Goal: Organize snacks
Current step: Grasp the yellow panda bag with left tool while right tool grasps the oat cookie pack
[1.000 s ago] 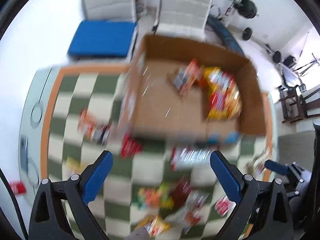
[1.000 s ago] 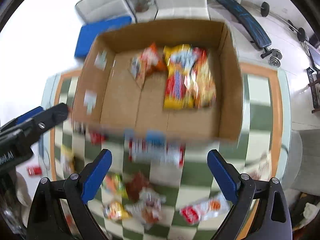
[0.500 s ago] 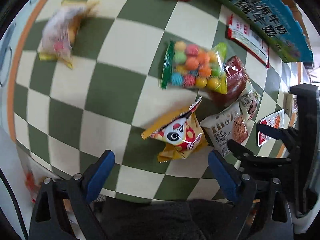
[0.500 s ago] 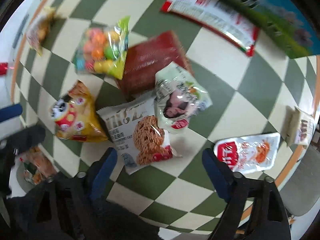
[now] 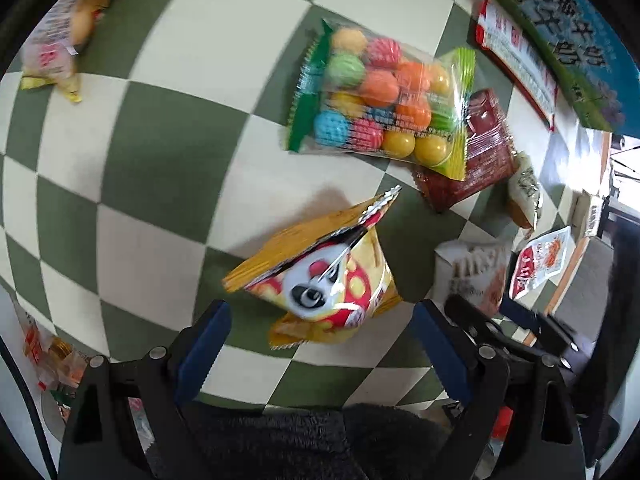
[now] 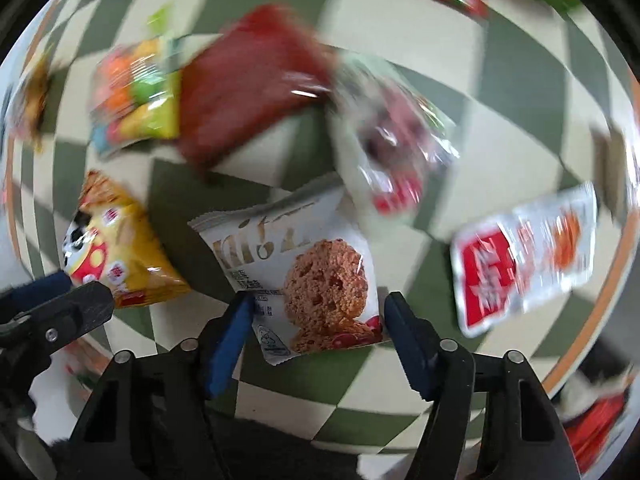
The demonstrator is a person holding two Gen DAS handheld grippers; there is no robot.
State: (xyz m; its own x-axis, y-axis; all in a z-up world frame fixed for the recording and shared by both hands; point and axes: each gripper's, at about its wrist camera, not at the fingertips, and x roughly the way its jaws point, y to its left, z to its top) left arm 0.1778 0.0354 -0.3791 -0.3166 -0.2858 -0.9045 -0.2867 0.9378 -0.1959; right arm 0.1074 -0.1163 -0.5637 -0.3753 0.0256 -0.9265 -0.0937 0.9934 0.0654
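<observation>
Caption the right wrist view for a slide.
Right gripper closing around a white cookie packet on the checkered tablecloth, yellow snack bag alongside.

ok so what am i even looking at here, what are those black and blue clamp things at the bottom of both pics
Those are hand-held grabbing tools; a person carries one in each hand, and each has a fisheye camera looking along its two blue-padded fingers. One picture comes from the left tool, the other from the right tool.

Both look down at a green and cream checked tablecloth strewn with snacks. The left tool hangs over a yellow panda-print snack bag, jaws wide, closing a little, not touching. The right tool's jaws have just been closing around a white cookie packet; its pads sit beside the packet's edges, and I cannot tell whether they press yet.

Nearby lie a clear bag of coloured candy balls and a dark red flat packet.
</observation>
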